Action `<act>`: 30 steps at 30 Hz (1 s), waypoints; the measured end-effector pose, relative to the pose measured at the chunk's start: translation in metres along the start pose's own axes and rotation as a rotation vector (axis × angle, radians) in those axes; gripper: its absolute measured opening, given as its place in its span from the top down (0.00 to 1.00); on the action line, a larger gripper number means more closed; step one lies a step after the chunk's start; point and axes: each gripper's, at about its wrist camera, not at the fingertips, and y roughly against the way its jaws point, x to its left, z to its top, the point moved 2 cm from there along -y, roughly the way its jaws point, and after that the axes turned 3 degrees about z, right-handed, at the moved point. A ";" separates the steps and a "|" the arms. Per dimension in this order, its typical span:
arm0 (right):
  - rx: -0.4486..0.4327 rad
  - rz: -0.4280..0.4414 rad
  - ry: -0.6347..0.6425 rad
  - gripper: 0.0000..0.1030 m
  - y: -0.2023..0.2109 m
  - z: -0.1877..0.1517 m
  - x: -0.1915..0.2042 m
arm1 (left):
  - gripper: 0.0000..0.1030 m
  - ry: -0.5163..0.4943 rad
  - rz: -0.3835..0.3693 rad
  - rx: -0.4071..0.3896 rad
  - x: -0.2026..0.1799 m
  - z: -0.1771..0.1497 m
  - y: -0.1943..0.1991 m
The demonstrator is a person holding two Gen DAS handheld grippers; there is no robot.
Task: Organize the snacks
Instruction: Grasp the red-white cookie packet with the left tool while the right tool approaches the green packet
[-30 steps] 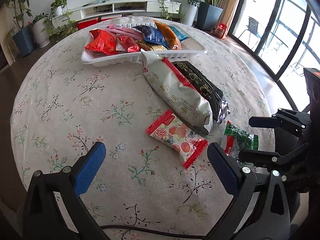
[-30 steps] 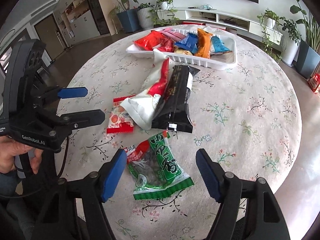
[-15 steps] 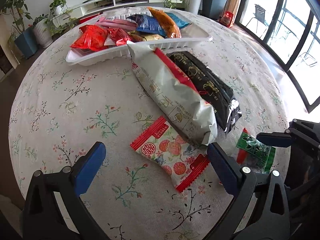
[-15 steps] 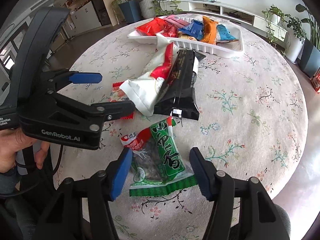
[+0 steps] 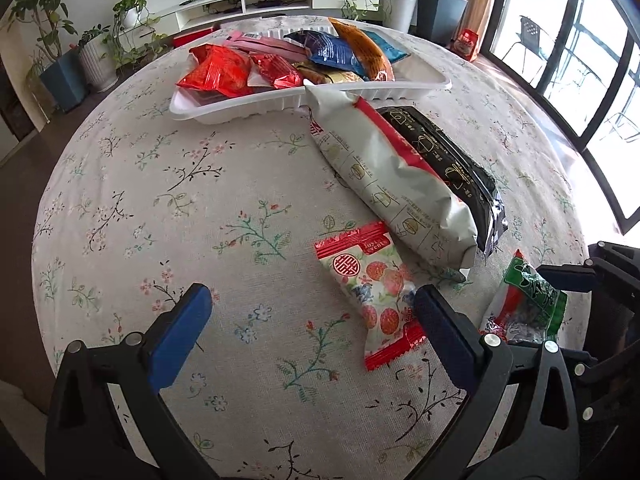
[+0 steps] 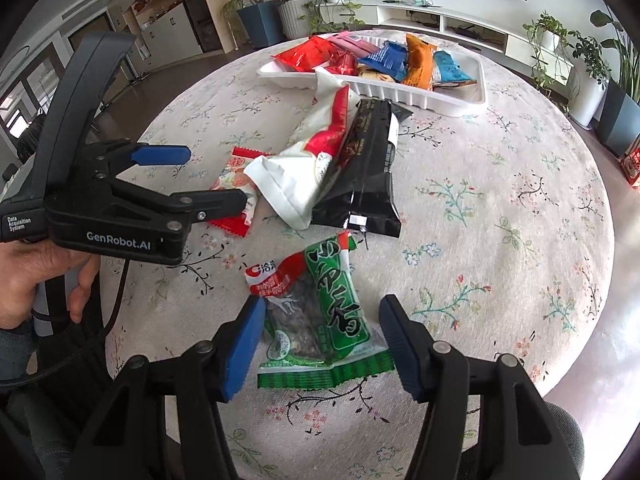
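Observation:
A green seaweed-type snack packet (image 6: 328, 312) lies on the floral tablecloth. My right gripper (image 6: 320, 340) is shut on it, with its blue pads (image 6: 244, 344) against the packet's two long edges. The left wrist view shows this packet (image 5: 528, 300) at far right, in the right gripper (image 5: 538, 310). A strawberry-print packet with red ends (image 5: 372, 292) lies just inside the right finger of my left gripper (image 5: 312, 320), which is open and holds nothing. From the right wrist view, the left gripper (image 6: 216, 178) hovers over that packet (image 6: 236, 176). A white tray (image 5: 280, 104) at the back holds several snack bags.
A long white-and-red bag (image 5: 384, 176) and a black bag (image 5: 448, 160) lie side by side between the tray (image 6: 440, 100) and the small packets. A hand (image 6: 36, 276) holds the left gripper's handle. Potted plants and a low shelf stand beyond the round table.
The right gripper's jaws narrowed onto the green packet. The left gripper came lower and closer to the table, and the strawberry packet now sits by its right finger.

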 end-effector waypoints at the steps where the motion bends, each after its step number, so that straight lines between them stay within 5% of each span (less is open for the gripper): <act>1: 0.001 0.003 -0.002 0.39 0.000 0.000 0.000 | 0.01 -0.015 0.000 -0.001 -0.003 0.001 -0.001; 3: 0.005 0.006 -0.006 0.39 0.001 -0.001 0.000 | 0.06 -0.032 -0.010 -0.003 -0.008 0.001 -0.004; 10: 0.016 0.010 -0.012 0.39 0.001 -0.001 0.003 | 0.48 -0.019 -0.065 -0.006 -0.001 0.002 -0.003; 17: 0.017 0.032 -0.030 0.39 0.001 0.000 0.002 | 0.49 0.011 -0.087 -0.016 0.008 0.001 -0.001; 22: 0.018 0.030 -0.025 0.39 -0.001 0.002 0.003 | 0.79 0.024 -0.127 -0.030 0.011 0.002 -0.001; 30: 0.014 0.041 -0.044 0.40 -0.003 0.004 0.000 | 0.77 0.042 -0.147 -0.005 0.019 0.006 -0.003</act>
